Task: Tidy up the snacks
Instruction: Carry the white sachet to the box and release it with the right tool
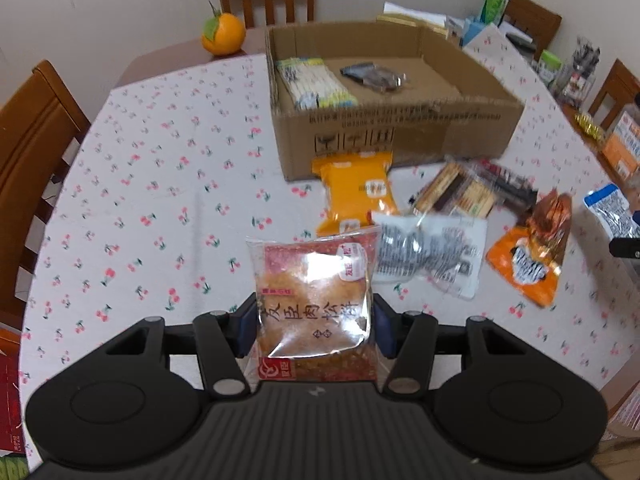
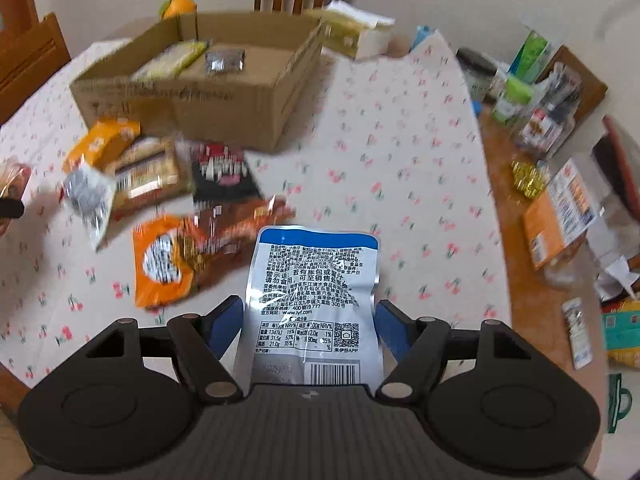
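Note:
My left gripper (image 1: 314, 324) is shut on a clear red meat-floss cake packet (image 1: 312, 292) and holds it above the cherry-print tablecloth. My right gripper (image 2: 310, 324) is shut on a blue-and-silver foil pouch (image 2: 314, 292), printed back facing me. An open cardboard box (image 1: 400, 132) stands at the far side and holds a pale wafer pack (image 1: 312, 80) and a dark foil pouch (image 1: 374, 74). The box also shows in the right wrist view (image 2: 224, 104). Loose snacks lie before it: a yellow pack (image 1: 358, 196), a silver pouch (image 1: 432, 256), an orange packet (image 1: 528, 256) and biscuit packs (image 1: 460, 192).
An orange fruit (image 1: 223, 34) sits at the far table edge. Wooden chairs (image 1: 28, 140) ring the table. Jars, cartons and papers (image 2: 540, 100) crowd the bare wood at the right side. The tablecloth (image 1: 160, 184) left of the box is bare.

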A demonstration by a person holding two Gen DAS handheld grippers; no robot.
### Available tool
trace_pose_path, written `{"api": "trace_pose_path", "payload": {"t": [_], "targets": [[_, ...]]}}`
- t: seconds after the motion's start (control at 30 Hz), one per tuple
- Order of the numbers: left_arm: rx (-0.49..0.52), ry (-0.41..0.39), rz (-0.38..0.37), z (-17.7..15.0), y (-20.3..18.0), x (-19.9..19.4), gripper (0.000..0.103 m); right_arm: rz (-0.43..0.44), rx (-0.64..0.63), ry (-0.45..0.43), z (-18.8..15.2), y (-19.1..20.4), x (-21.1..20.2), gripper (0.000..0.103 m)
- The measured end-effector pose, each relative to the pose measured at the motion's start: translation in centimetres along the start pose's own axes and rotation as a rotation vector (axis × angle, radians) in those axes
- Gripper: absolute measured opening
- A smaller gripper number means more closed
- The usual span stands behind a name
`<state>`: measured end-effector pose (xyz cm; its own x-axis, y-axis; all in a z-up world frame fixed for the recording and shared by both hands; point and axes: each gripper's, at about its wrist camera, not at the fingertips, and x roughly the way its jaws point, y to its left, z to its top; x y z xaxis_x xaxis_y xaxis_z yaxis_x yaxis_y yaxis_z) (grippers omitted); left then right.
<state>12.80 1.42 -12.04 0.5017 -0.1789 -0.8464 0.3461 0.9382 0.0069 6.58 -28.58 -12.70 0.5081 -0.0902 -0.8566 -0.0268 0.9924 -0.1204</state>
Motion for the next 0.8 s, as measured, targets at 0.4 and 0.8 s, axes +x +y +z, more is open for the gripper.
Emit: {"api": "trace_pose_path", "payload": {"t": [0.4,0.8], "targets": [[0.034,-0.085,-0.044,3.3,-1.8,-3.7,0.055,0.056,-0.095,-0.166,7.2,1.6,-2.9,0.077],[0.036,-0.121,-0.018,4.2,-1.2,-4.1,0.055,0.124,-0.177,-0.267,17.2,4.1,-0.5,0.077]]}}
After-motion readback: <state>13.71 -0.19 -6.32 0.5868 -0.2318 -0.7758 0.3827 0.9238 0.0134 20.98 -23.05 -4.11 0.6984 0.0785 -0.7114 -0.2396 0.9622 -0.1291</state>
